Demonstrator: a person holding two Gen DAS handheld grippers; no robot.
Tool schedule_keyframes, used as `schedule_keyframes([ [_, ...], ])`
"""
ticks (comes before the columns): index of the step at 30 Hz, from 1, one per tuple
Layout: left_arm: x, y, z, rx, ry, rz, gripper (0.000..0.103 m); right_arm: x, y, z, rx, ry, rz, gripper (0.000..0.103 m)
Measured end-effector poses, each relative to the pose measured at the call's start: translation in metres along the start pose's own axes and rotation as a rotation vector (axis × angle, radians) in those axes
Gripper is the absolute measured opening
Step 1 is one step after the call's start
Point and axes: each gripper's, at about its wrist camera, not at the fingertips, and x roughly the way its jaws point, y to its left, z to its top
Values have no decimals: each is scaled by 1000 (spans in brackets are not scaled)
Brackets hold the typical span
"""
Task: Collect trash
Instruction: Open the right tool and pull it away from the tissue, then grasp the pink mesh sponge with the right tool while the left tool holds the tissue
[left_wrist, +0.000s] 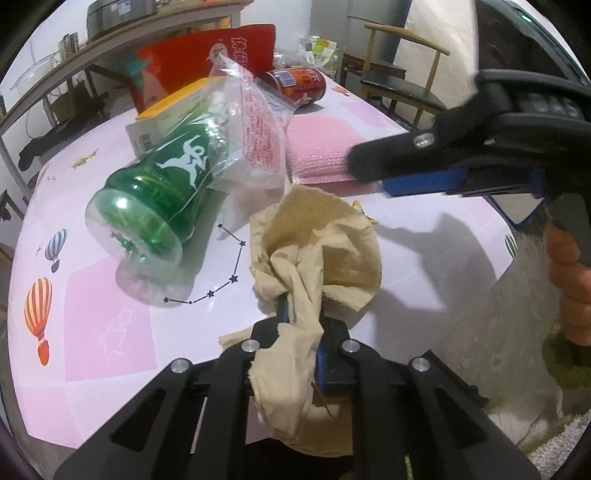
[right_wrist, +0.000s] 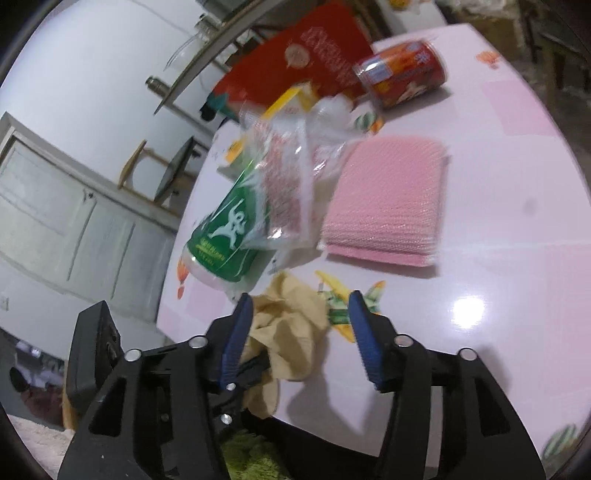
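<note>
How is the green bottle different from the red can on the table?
The green bottle is clear-based plastic with a white figure on its label; the red can looks opaque, printed red and orange. The bottle has a clear plastic bag draped over its upper end, while the can lies uncovered. The bottle lies nearer the grippers, the can farther back. Both lie on their sides on the table.

both hand-held gripper (right_wrist: 301, 321) frames are black plastic with silver round screws and ribbed blue finger pads (right_wrist: 365, 339).
</note>
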Motion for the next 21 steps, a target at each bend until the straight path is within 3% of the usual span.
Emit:
schedule_keyframes([
  [8, -5, 20, -5, -82, -11, 2, 11, -37, -12, 4, 25, -142, -122, 75],
  [14, -9, 29, -6, -111, -15, -1, 11, -35, -16, 12, 40, -180, -244, 82],
  [21, -13, 33, -9, -143, -14, 13, 11, -25, -19, 25, 89, -201, -319, 86],
])
